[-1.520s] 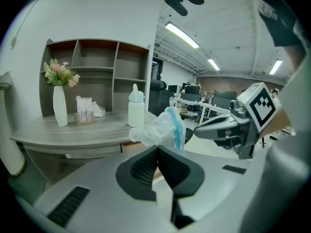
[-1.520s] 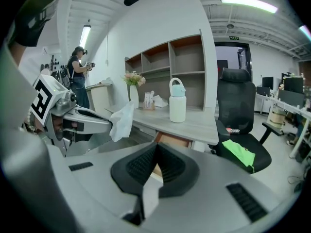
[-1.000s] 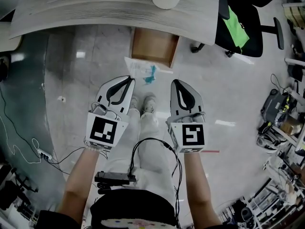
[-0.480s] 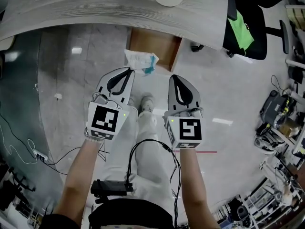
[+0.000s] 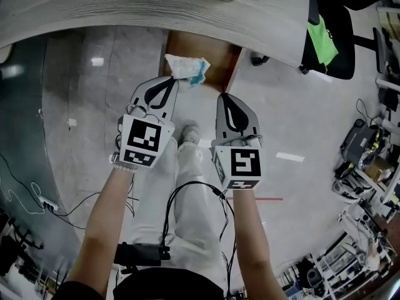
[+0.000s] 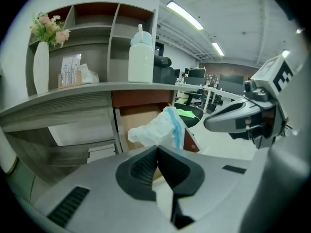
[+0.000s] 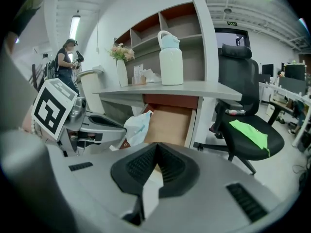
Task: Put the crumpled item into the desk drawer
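Left gripper [image 5: 170, 81] has its jaws pressed together on the bottom edge of the crumpled item [image 5: 186, 69], a white wad with a blue strip. Most of the wad sticks out free past the tips. The item sits at upper centre of the head view, over the near-left corner of the open desk drawer [image 5: 217, 60], not clearly inside it. Right gripper [image 5: 227, 97] is closed on nothing, just right of the left one. Risks, as I judge them: the pinch is thin, so the wad could slip out. Letting go here could drop it on the drawer rim or the floor in front. The desk [image 5: 156, 11] overhangs the drawer, so pushing forward high could knock the desk edge.
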{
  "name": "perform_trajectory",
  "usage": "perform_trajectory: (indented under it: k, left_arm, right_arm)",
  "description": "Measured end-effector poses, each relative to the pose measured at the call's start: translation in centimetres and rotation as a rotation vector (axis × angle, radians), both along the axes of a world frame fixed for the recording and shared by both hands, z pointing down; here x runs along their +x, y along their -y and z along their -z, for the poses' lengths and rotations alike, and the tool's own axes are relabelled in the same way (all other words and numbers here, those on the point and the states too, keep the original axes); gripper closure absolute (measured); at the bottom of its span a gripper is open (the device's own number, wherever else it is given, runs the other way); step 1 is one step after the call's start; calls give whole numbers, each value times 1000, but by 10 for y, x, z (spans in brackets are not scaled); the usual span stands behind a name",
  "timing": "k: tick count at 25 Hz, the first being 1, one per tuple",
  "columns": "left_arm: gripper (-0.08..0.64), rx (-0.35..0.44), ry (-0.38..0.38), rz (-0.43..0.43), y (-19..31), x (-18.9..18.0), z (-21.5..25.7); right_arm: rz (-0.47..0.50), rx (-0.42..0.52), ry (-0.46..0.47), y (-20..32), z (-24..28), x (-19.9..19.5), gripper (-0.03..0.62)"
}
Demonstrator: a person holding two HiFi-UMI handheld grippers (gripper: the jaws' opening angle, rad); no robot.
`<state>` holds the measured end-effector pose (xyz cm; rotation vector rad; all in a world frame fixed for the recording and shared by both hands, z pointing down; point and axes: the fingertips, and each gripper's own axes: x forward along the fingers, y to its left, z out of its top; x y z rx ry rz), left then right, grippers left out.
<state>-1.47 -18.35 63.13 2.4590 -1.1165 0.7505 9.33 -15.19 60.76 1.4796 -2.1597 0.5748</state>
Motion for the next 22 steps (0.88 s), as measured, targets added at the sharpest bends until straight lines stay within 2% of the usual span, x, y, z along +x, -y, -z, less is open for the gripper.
perform_trajectory:
  k: [9, 22]
  left_arm:
    - [548, -63, 87, -48, 0, 9, -38]
    - [546, -108, 185, -41, 1, 10, -51]
  right_arm:
    - [-3, -33, -8, -8, -26, 1, 588]
    - [4, -26, 4, -4, -34, -3, 588]
